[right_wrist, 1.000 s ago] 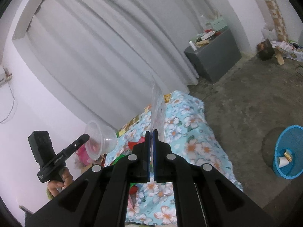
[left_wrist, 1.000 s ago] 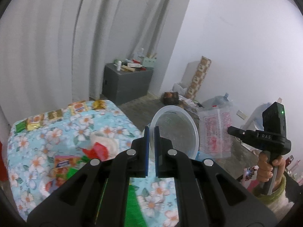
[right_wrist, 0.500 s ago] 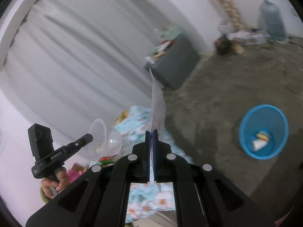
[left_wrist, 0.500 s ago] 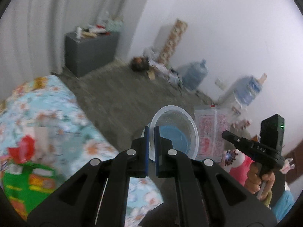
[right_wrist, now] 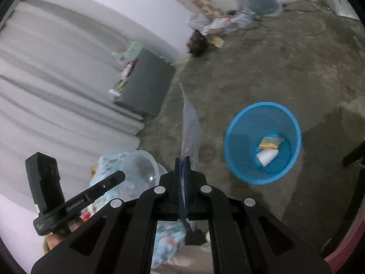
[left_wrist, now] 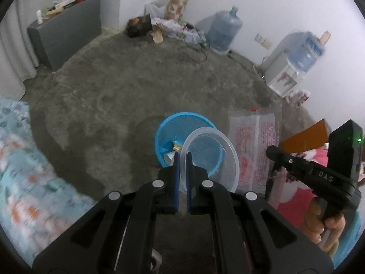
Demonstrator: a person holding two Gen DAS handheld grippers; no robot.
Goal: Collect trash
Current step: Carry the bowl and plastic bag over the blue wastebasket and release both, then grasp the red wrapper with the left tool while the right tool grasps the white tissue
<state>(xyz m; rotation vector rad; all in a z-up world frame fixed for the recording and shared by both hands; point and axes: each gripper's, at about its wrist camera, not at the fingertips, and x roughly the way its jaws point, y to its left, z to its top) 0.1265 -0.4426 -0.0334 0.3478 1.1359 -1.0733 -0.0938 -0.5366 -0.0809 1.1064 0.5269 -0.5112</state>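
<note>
Standing on the bare concrete floor, a blue bin holds a white scrap and a yellow wrapper. Around it: a grey cabinet by the curtain, two water jugs along the wall, and a flowered bed at the left edge. The left hand-held gripper pinches the rim of a clear plastic bowl, which overlaps the bin in its view. The right hand-held gripper is pressed together on a thin clear wrapper with red print, standing upright, left of the bin.
</note>
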